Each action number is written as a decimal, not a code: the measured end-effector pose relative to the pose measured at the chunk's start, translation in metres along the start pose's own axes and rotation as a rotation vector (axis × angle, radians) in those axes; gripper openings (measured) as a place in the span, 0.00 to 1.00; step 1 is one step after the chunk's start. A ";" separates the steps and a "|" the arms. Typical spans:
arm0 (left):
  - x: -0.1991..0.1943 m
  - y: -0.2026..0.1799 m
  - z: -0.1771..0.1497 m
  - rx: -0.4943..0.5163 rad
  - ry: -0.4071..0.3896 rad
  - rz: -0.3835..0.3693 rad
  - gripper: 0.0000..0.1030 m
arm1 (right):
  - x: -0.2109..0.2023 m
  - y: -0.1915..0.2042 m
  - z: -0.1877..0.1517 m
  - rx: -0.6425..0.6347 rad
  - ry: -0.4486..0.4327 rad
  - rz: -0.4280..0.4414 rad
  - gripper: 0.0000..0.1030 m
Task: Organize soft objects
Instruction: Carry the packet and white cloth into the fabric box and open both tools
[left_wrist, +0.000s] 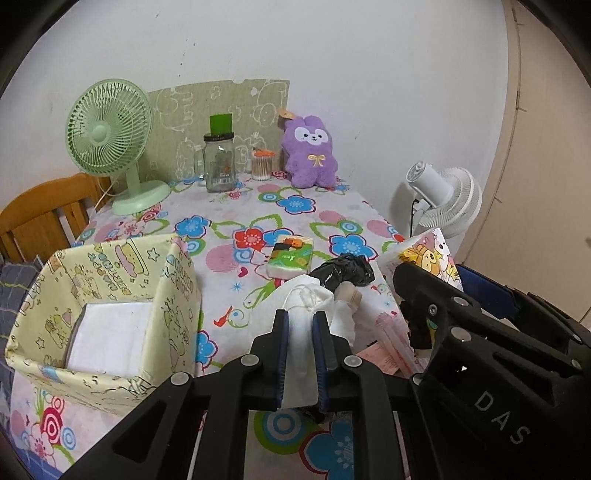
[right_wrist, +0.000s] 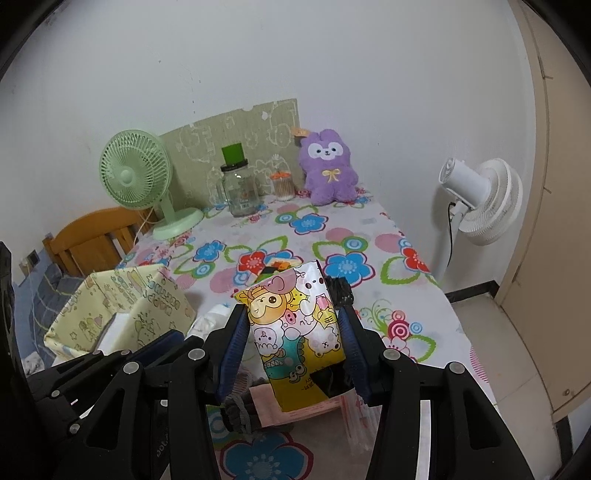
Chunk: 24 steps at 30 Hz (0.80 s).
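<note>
White cloth pouch (left_wrist: 300, 332) sat pinched tight in the left gripper (left_wrist: 300, 354), just right of the yellow box (left_wrist: 173, 295). Cartoon pack (right_wrist: 299, 332) was clamped in the right gripper (right_wrist: 295, 350), whose body read "DAS", above the floral table (right_wrist: 332, 236).

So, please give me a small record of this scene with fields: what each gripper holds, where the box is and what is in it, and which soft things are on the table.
left gripper: shut on a white drawstring pouch
right gripper: shut on a cartoon-print pack
fabric box: on the table's left side, open top, a white folded item inside
table: covered with a flowered cloth
soft things on the table: tissue pack, black plastic bag, purple plush toy upright at the far edge
</note>
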<state>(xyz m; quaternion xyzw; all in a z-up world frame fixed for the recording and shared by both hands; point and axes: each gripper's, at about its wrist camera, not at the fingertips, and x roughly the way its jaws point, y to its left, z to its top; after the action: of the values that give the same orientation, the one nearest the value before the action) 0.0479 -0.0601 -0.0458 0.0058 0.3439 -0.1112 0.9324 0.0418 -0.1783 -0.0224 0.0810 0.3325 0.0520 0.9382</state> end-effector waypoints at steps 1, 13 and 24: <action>-0.003 0.000 0.002 0.004 -0.004 0.004 0.10 | -0.003 0.001 0.002 -0.002 -0.004 0.001 0.52; -0.032 0.001 0.024 0.022 -0.060 0.045 0.10 | -0.024 0.012 0.024 -0.007 -0.043 0.020 0.52; -0.041 0.008 0.040 0.050 -0.085 0.063 0.10 | -0.032 0.031 0.041 -0.025 -0.052 0.013 0.52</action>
<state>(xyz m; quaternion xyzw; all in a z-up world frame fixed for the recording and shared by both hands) 0.0453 -0.0481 0.0107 0.0354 0.3009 -0.0906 0.9487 0.0412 -0.1575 0.0346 0.0729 0.3069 0.0602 0.9470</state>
